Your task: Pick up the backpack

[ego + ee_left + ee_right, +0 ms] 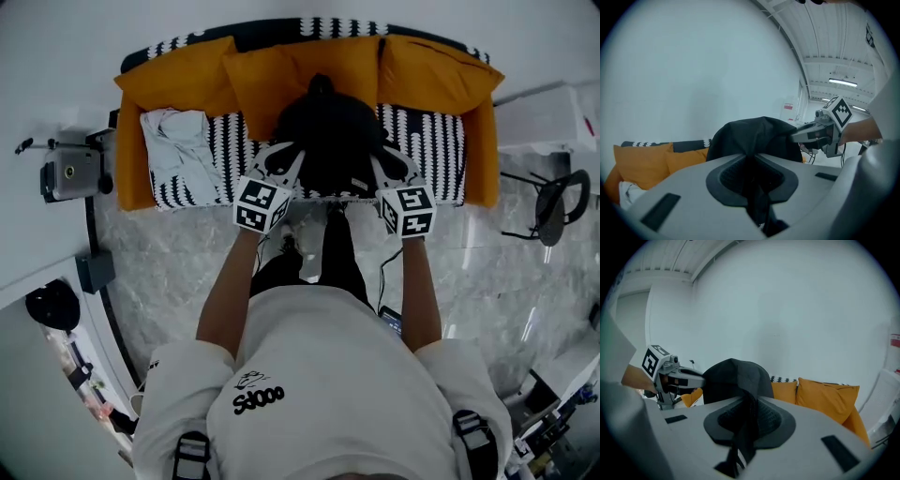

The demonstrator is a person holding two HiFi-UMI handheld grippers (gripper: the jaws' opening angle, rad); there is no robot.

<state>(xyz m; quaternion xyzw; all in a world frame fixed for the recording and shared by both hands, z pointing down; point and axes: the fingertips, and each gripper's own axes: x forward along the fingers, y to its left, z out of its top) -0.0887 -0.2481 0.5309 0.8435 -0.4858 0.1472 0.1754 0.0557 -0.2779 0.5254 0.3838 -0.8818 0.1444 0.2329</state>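
1. The black backpack (328, 141) stands up between the two tongs. It is in front of the orange back cushions (187, 75) of the sofa (486, 159) and over its black-and-white patterned seat (433, 141). Whether its bottom touches the seat cannot be told.
2. The left tongs (752, 157) are almost fully closed. Their pads pinch a black strap (758, 204) that runs from the backpack down through the jaws.
3. The right tongs (747, 399) are closed to much the same degree on the backpack's other side. They clamp a second black strap (740, 446), which carries a small white tag near its lower end.
4. In the head view the left tongs grip the backpack's left flank and the right tongs its right flank. Both point away from the person and somewhat downward.
5. Each gripper view shows the other tongs just beside the backpack's upper part, with the marker cube behind them.
6. The person wears a white T-shirt (328, 375) and stands close in front of the sofa, both bare forearms stretched forward.
7. A pale crumpled garment (180, 150) lies on the left part of the seat, well apart from the backpack.
8. A grey camera (67, 173) stands left of the sofa. A dark chair (555, 208) stands to its right on the marbled floor (169, 272).
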